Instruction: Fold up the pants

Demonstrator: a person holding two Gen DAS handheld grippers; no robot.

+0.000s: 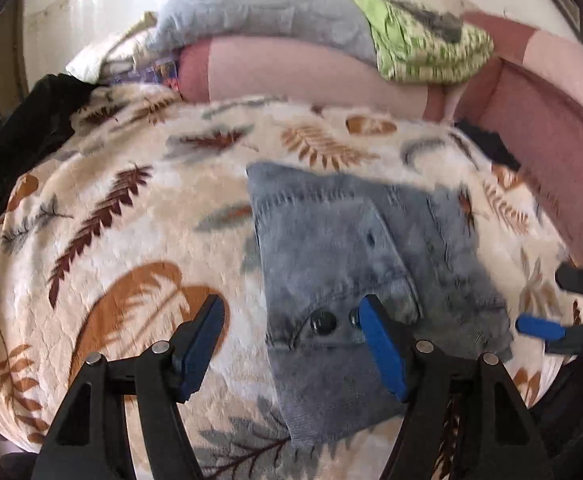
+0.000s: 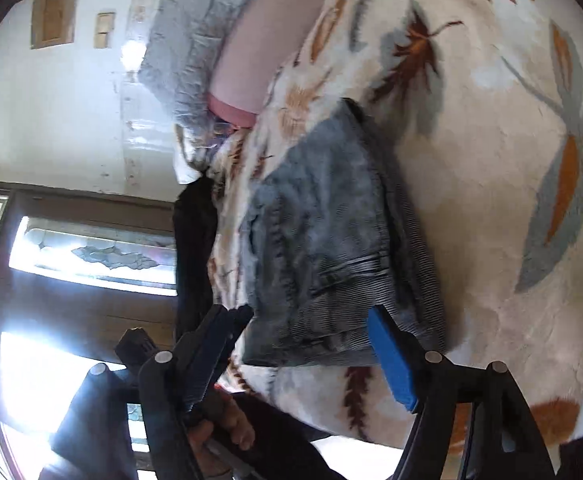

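Grey-blue denim pants (image 1: 343, 264) lie folded into a compact stack on a leaf-print blanket (image 1: 123, 208). Two dark buttons show near the stack's near edge. My left gripper (image 1: 295, 340) is open, hovering over the near left part of the stack, holding nothing. My right gripper (image 1: 551, 320) shows at the right edge beside the stack. In the right wrist view the pants (image 2: 323, 232) lie ahead of my open right gripper (image 2: 311, 344), its jaws spread across the stack's near edge, holding nothing. The blanket (image 2: 491, 160) spreads to the right.
A pink bolster (image 1: 291, 72), a grey pillow (image 1: 259, 8) and a green cloth (image 1: 423, 40) lie at the bed's far side. A dark garment (image 1: 19, 136) lies at the left edge. A pink bed wall (image 1: 551, 152) runs on the right. A glazed door (image 2: 71, 248) stands beyond.
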